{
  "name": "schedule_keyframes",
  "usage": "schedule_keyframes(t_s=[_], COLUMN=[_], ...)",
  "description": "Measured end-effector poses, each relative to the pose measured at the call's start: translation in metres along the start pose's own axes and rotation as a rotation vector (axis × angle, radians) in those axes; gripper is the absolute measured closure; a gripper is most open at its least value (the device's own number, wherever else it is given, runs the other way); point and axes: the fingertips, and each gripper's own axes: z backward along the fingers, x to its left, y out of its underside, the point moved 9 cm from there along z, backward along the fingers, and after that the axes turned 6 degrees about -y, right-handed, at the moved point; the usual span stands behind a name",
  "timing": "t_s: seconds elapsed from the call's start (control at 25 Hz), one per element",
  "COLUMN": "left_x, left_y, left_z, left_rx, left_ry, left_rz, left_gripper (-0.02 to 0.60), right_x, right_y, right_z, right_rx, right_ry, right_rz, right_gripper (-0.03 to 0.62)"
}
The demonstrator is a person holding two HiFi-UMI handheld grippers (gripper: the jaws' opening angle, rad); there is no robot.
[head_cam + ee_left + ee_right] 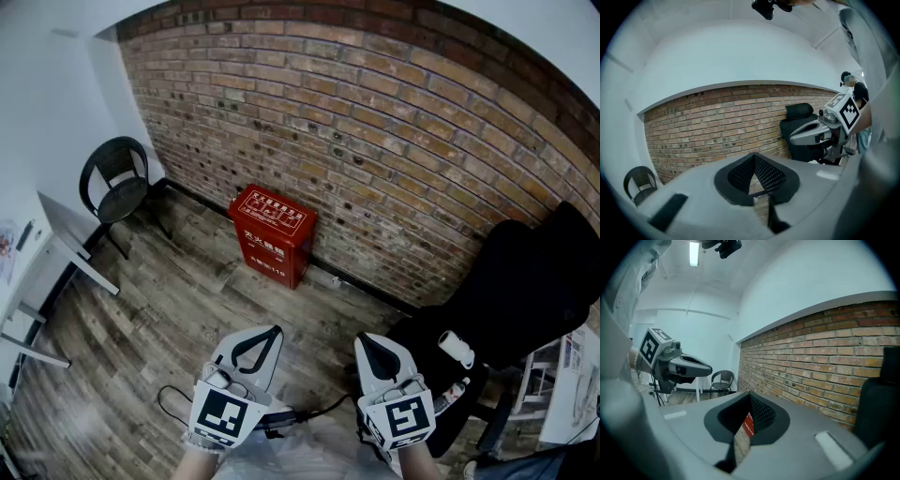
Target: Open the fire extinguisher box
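Standing on the wood floor with its back touching the brick wall, the red box is well ahead of both grippers, between a black chair at the left and a black office chair at the right. Its lid looks closed, with white print on the top and on the front. The left gripper is low in the head view, its jaws together with nothing between them. The right gripper is beside it, likewise closed and empty, and its own view shows a sliver of the red box far off through the slit between its pads. Neither touches the box, so the opening has not begun. The box is probably painted sheet metal: stiff, smooth and rather slippery under the pads, not fragile, and heavy enough with its contents to stay put while the lid is lifted. The lid likely hinges along the wall side, so the best place to take hold would be its front lip, pinched or hooked from below. No latch or handle can be made out from here, so the front edge needs a closer look first.
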Motion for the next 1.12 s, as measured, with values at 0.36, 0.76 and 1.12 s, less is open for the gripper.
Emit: schedule_keyframes(t_s=[0.36, 0.76, 1.12], left_x=[0.000, 0.006, 0.017], left_y=[0.001, 0.004, 0.007], left_z=[-0.003, -0.004, -0.004], left_rx=[0.004, 0.008, -0.003], left_ry=[0.009, 0.017, 0.040], left_rz=[-0.004, -0.005, -0.016], left_gripper=[0.583, 0.583, 0.583], right_x=[-0.001, 0.002, 0.006], right_y=[0.001, 0.002, 0.000], right_z=[0.000, -0.005, -0.013], right_rx=[0.006, 0.012, 0.031], right_ry=[-0.001, 0.005, 0.058], right_rz=[0.002, 0.000, -0.002], right_gripper=[0.588, 0.588, 0.587])
